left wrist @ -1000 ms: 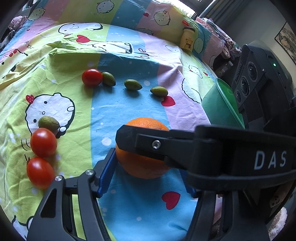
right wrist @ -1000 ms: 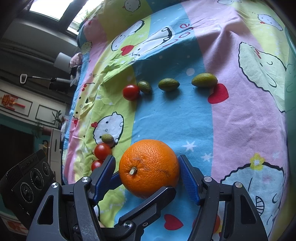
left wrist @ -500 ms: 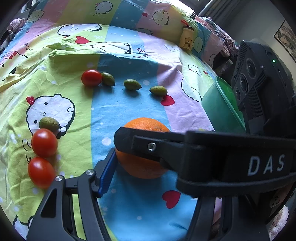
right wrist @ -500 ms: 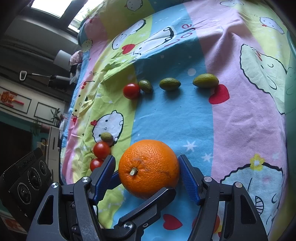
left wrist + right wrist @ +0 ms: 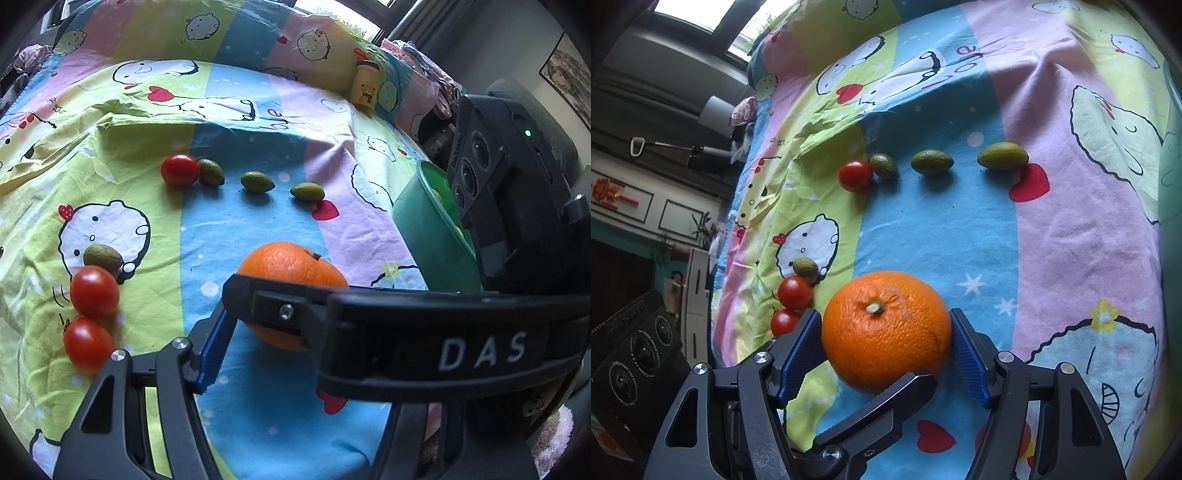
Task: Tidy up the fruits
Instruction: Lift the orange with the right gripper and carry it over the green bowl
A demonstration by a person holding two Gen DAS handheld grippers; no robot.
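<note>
An orange (image 5: 886,328) sits low over the sheet with my right gripper (image 5: 886,334) shut on it, a blue pad pressed to each side. My left gripper (image 5: 295,332) stands open around the same orange (image 5: 291,266). Its left pad (image 5: 210,350) is clear of the peel. Its other finger (image 5: 886,398) lies along the orange's near underside and is hidden in the left wrist view behind the right gripper's finger (image 5: 280,306). Three red tomatoes (image 5: 94,291) (image 5: 86,345) (image 5: 180,170) and several small green fruits (image 5: 256,182) lie on the cartoon bedsheet (image 5: 240,229).
A green plastic bowl (image 5: 424,236) stands at the bed's right edge, partly behind the right gripper's camera body. A small yellow jar (image 5: 365,88) stands far back. Two tomatoes and a green fruit (image 5: 101,256) cluster close to my left finger.
The orange has turned a little between the right pads: its stem sits higher and now shows in the left wrist view. Both grippers have stayed where they were.
</note>
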